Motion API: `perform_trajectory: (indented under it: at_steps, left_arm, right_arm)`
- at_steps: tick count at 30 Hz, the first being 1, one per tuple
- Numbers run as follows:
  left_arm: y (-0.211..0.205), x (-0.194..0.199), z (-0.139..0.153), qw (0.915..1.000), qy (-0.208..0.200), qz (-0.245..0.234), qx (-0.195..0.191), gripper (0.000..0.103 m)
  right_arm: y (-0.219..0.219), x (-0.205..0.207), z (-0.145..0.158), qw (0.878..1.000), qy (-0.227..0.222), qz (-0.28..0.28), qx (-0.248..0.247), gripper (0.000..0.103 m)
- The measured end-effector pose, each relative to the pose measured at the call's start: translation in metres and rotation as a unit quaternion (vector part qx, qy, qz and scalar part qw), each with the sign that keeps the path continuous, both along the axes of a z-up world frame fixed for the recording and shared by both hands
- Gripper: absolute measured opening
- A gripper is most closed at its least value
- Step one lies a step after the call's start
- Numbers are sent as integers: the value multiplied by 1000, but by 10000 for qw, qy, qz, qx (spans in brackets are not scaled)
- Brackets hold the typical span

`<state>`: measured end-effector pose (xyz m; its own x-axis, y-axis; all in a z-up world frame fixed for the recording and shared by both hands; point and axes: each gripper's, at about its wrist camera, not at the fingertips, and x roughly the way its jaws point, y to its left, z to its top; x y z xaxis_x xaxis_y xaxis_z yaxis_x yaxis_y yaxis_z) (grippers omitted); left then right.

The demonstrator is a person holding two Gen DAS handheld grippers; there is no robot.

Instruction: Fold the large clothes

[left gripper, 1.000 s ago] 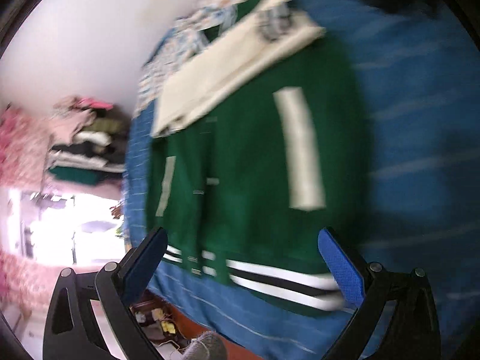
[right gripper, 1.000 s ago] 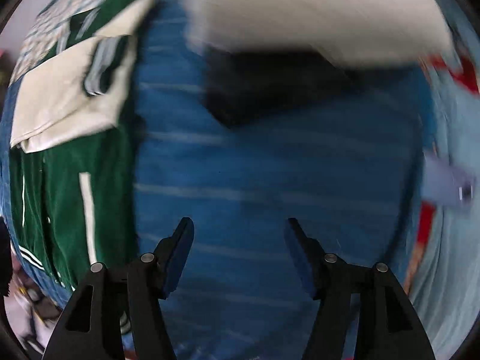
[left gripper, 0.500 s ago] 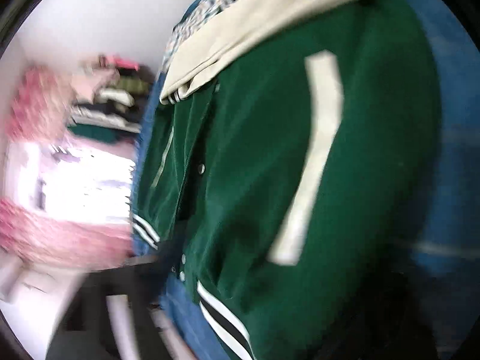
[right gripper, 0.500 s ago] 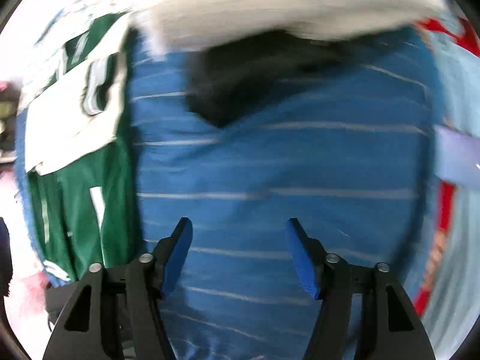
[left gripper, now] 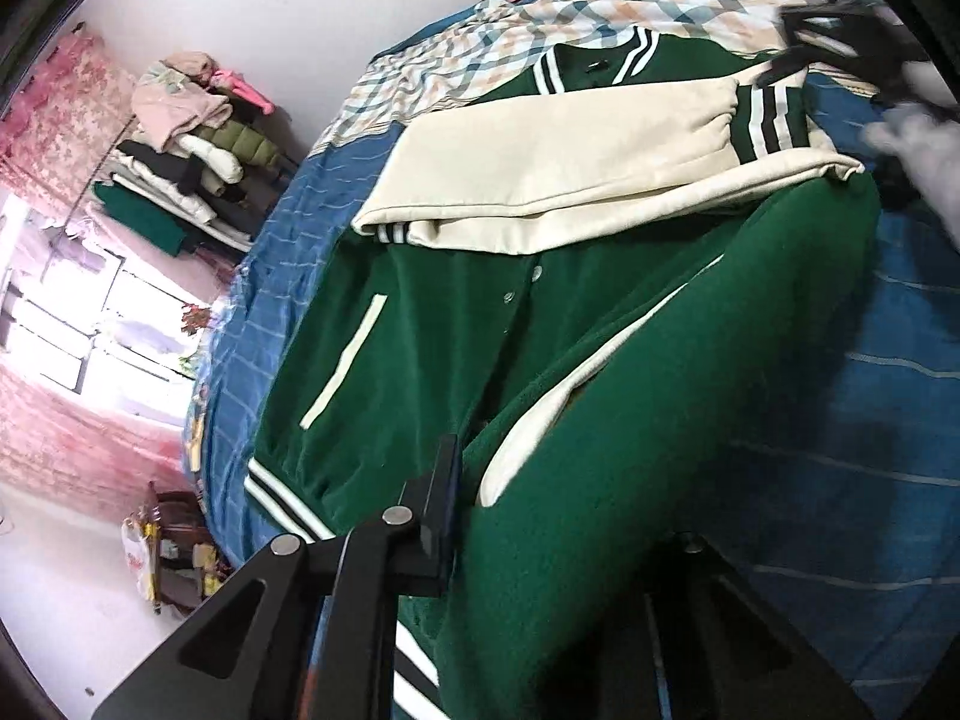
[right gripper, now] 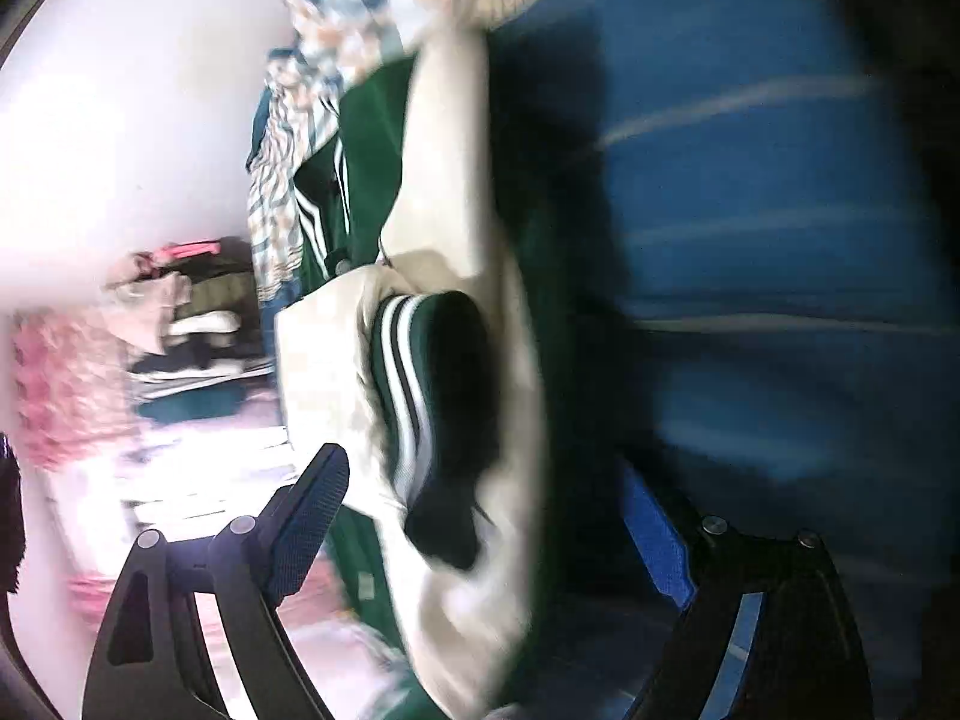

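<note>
A green varsity jacket (left gripper: 456,324) with cream sleeves lies face up on a blue striped bed sheet (left gripper: 888,396). One cream sleeve (left gripper: 552,162) is folded across its chest. My left gripper (left gripper: 498,492) is at the jacket's striped hem, its jaws closing, with green cloth bunched between them and draped over the right finger. In the blurred right wrist view my right gripper (right gripper: 480,528) is low over the sleeve's striped cuff (right gripper: 420,396). Its jaws are opening, and the cream sleeve (right gripper: 456,192) lies between the fingers with no pad pressing on it.
A checked blanket (left gripper: 600,6) is heaped at the head of the bed, beyond the jacket's collar. A rack piled with folded clothes (left gripper: 192,156) stands by the white wall. Beside it are a bright window and pink curtains (left gripper: 66,120). Clutter sits on the floor past the bed's edge.
My left gripper went from wide open over the hem to closed on the cloth there, and it rolled. The right gripper swung from the bare blue sheet to the cream sleeve, with its jaws wider.
</note>
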<state>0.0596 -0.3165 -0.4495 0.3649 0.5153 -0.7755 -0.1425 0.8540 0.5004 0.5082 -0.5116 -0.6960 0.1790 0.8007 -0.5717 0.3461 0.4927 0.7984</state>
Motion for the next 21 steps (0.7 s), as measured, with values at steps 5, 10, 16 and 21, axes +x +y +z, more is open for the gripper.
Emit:
perform_trajectory:
  at_steps: [5,10,16,21]
  left_arm:
    - [26,0,12,9984,12,-63,-561,13]
    - [90,4,47,9890,-14,6,-1482,13]
    - [202,12,59,9738,63,484,-2223,13]
    - [288,18,21,9469,144,1166,-2993,16]
  right_arm:
    - [34,15,22,9970,207,-8,-740,25]
    - [86,31,125,9934,-279,-14,-1110,22]
    - [213,75,204,9816,-593,580,-1718,21]
    - [364,117,199,9608,-554,1290,-2392,21]
